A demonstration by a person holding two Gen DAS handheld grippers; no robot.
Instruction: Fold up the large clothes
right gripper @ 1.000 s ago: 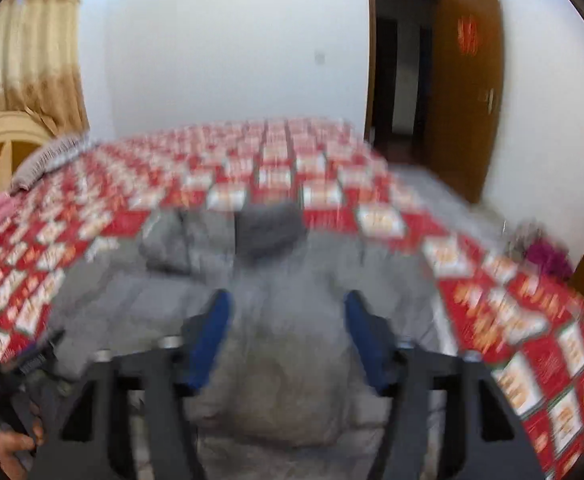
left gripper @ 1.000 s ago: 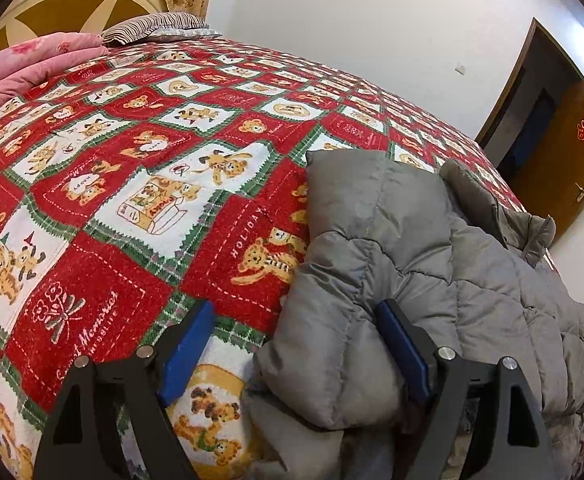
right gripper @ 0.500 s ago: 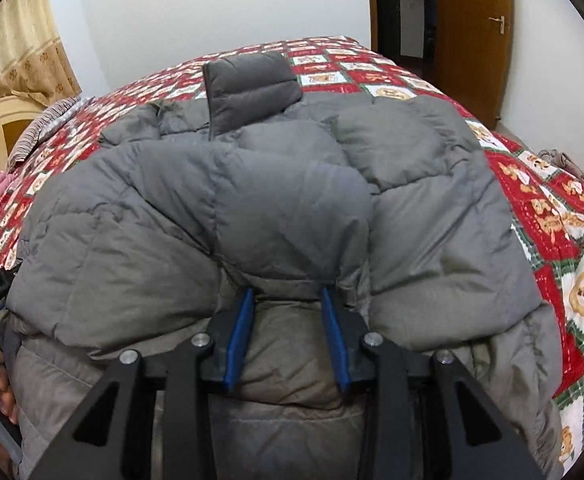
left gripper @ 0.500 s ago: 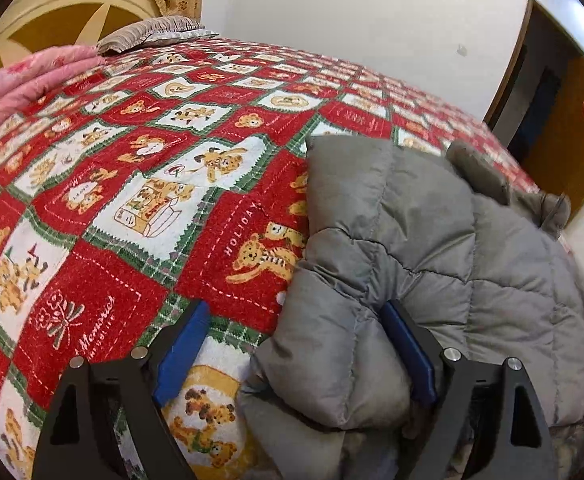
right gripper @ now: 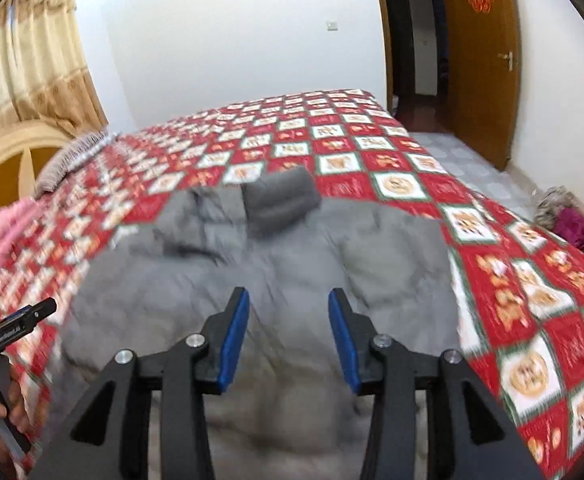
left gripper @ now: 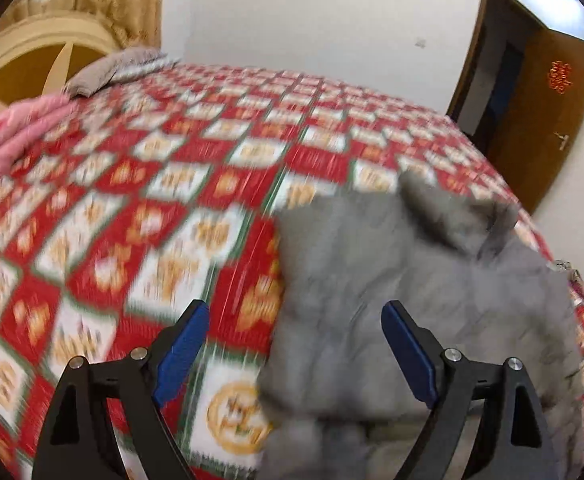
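Below both open jaws, the grey jacket (right gripper: 292,280) lies free.

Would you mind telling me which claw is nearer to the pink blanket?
Left. The left claw hovers over the jacket's edge on the pink blanket's side; the right claw hovers mid-jacket, farther away.

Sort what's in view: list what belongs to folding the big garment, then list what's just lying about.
Belongs to the job:
- grey padded jacket, lying on the bed
- left gripper, open, empty
- right gripper, open, above the jacket
- bed's red patchwork quilt, the folding surface

Just lying about:
- pink blanket
- striped pillow
- heap of clothes on the floor
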